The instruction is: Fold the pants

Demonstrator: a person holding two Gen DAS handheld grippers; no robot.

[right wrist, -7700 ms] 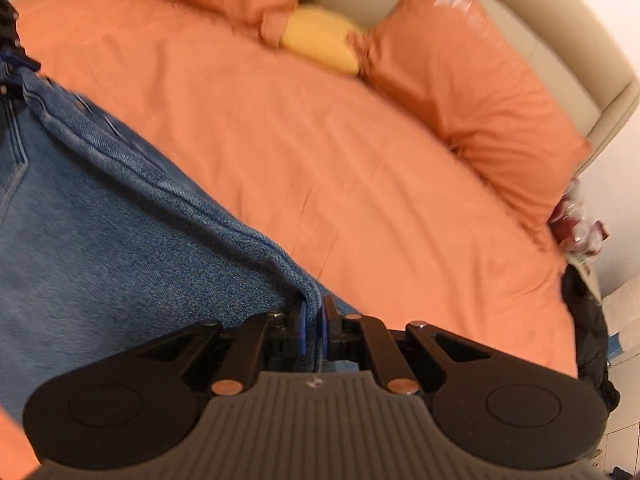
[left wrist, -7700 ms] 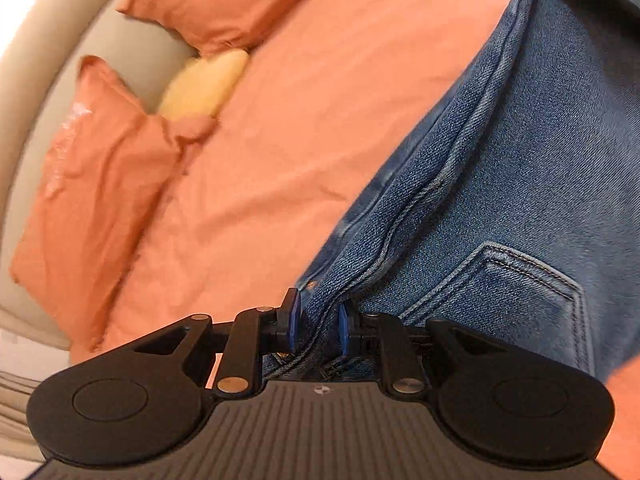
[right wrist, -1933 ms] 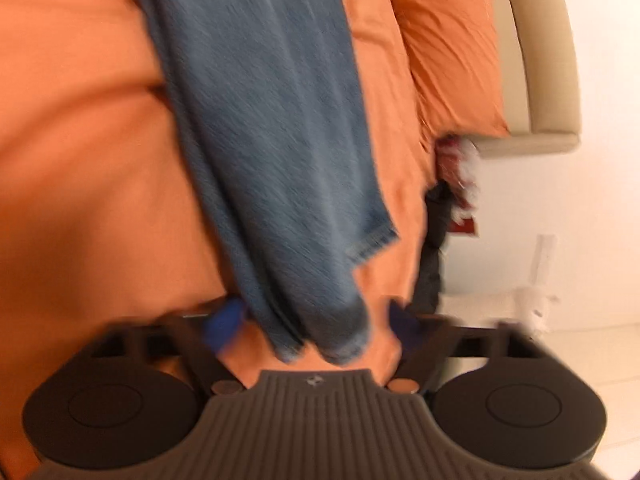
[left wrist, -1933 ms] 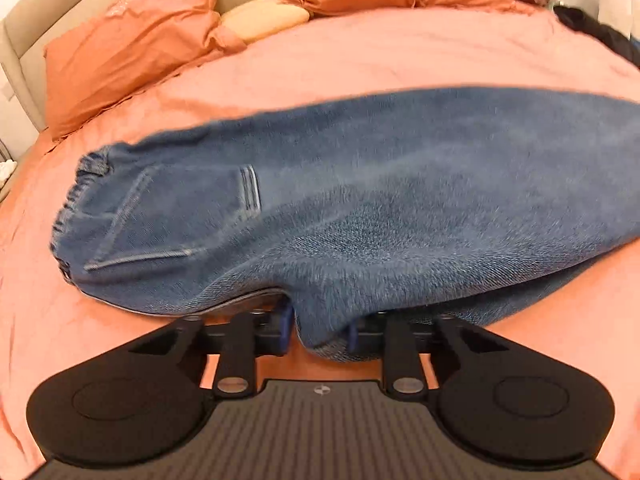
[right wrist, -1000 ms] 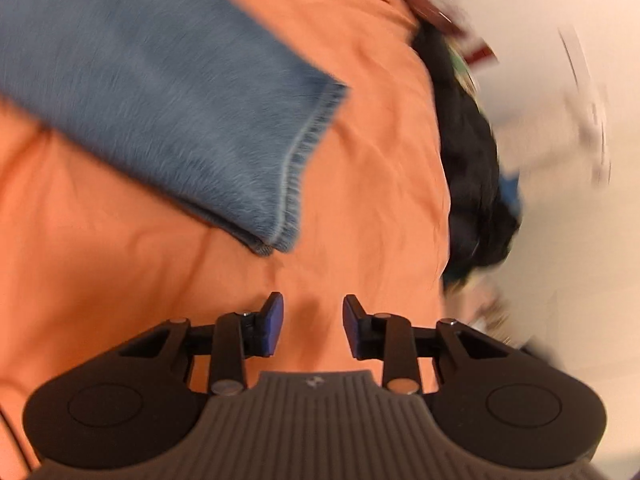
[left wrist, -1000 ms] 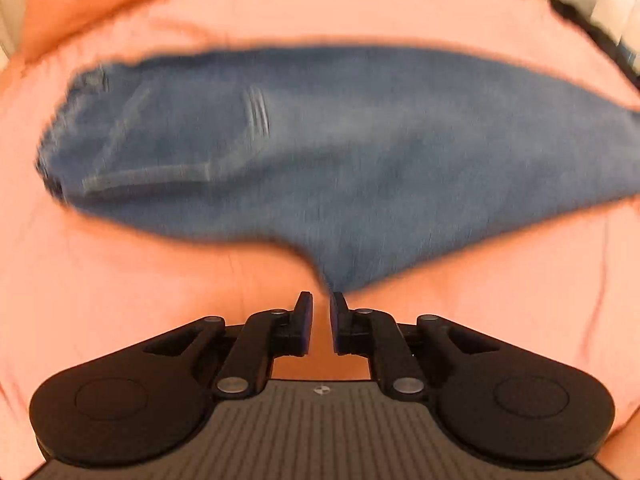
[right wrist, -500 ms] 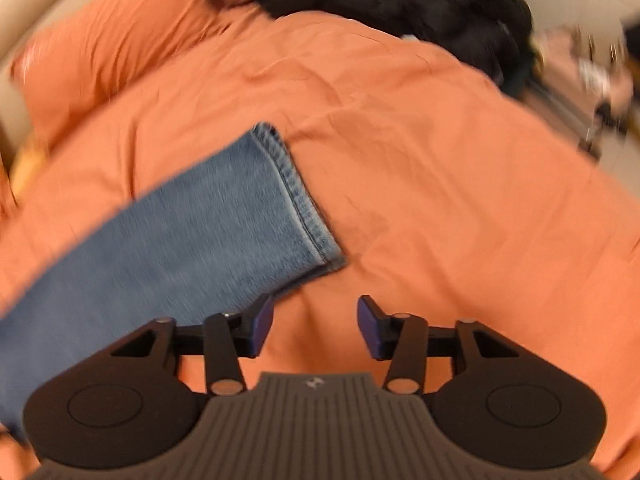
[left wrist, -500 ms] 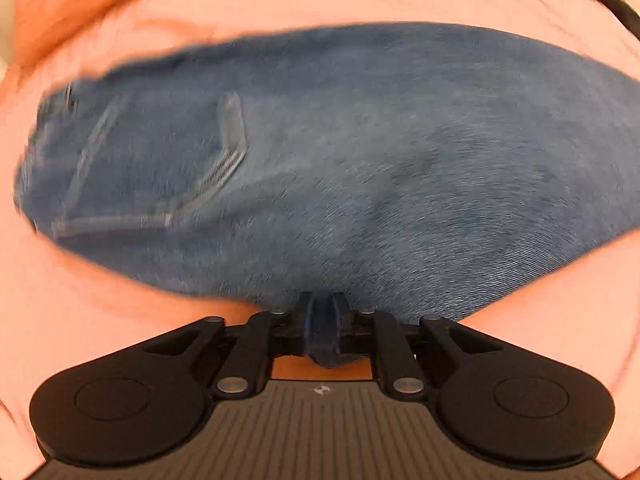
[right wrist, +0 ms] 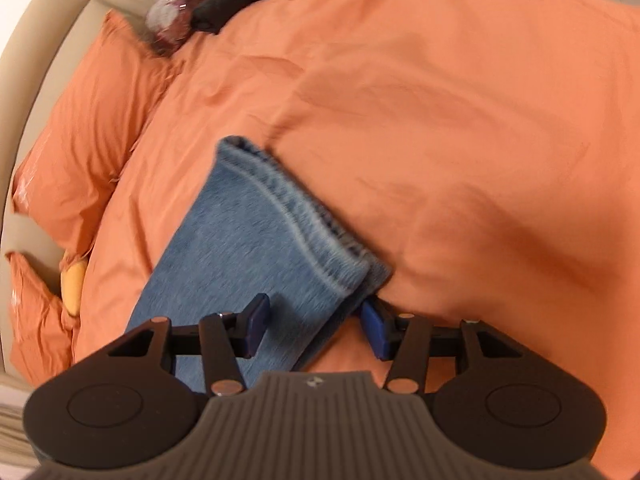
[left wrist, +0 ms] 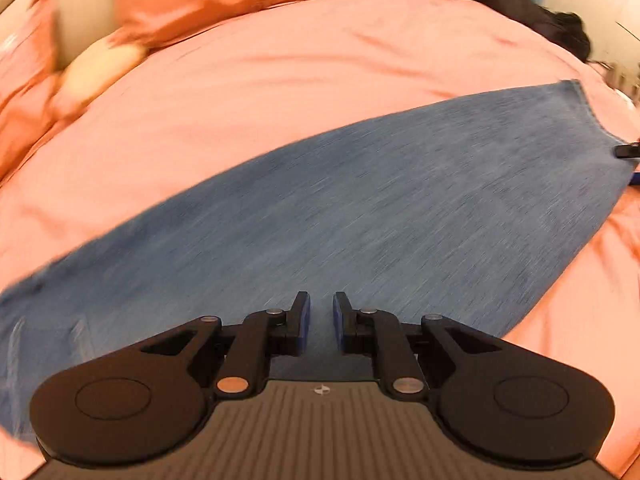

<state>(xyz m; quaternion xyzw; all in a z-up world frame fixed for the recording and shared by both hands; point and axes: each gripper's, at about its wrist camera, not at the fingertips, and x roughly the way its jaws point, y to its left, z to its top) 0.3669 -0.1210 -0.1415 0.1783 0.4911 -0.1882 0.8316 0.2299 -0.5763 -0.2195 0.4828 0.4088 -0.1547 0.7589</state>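
Note:
Blue jeans [left wrist: 360, 208] lie folded lengthwise on the orange bed cover [left wrist: 280, 92], legs stacked and running to the right. My left gripper [left wrist: 319, 320] hovers over the middle of the legs, jaws a small gap apart and holding nothing. My right gripper [right wrist: 314, 326] is open wide at the hem end [right wrist: 288, 216], with the near corner of the cuffs between its fingers. Its tip shows at the right edge of the left wrist view [left wrist: 628, 152]. The waist end is blurred at the lower left of that view.
Orange pillows [right wrist: 92, 128] and a yellow cushion [right wrist: 74, 280] lie against the beige headboard [right wrist: 44, 20]. Dark clothing [left wrist: 520, 12] is piled at the far edge of the bed.
My left gripper let go of the jeans' near edge and swung right along the legs. My right gripper, open, moved in so the cuff corner is between its fingers.

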